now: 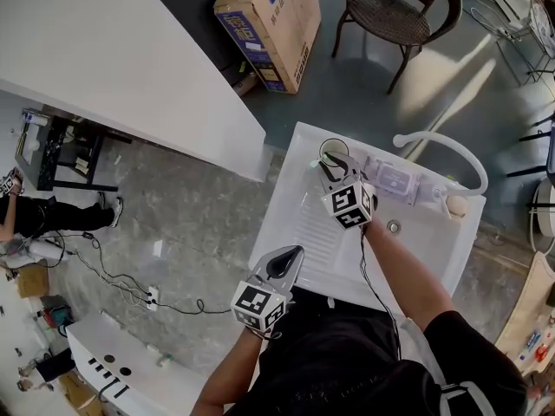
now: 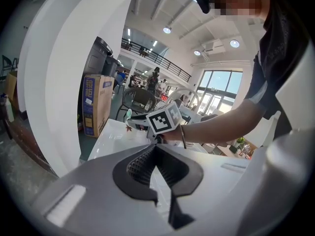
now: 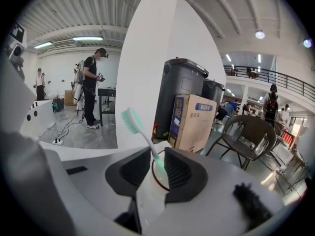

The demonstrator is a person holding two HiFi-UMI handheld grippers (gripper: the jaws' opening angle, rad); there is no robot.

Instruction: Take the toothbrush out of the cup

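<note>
Starting nearest the wearer, the left gripper [image 1: 293,254] is held over the front rim of the white rectangular wash basin [image 1: 295,198]. Its dark ribbed jaws are brought together at the tips, and nothing is held between them [image 2: 156,146].

Further in, the right gripper [image 1: 332,163] is reached across the basin to its far left corner, where the round cup [image 1: 323,148] is stood. In the right gripper view its jaws [image 3: 157,154] are set either side of the white toothbrush with a mint-green head [image 3: 142,135]. A narrow gap is left around the stem, so the toothbrush is bracketed but not clamped. The toothbrush is still stood in the cup, leaning left, and the cup's dark-red rim [image 3: 153,177] is seen through the gap.

Just right of the cup, a clear plastic packet [image 1: 395,182] is laid on the back ledge. A curved white pipe [image 1: 451,148] is arched over the far right corner.

Beyond the basin, a printed brown cardboard box [image 1: 269,16] is stood on the floor, and a dark wicker chair [image 1: 395,11] is placed to its right. A large white tabletop [image 1: 113,59] is spread to the left.
</note>
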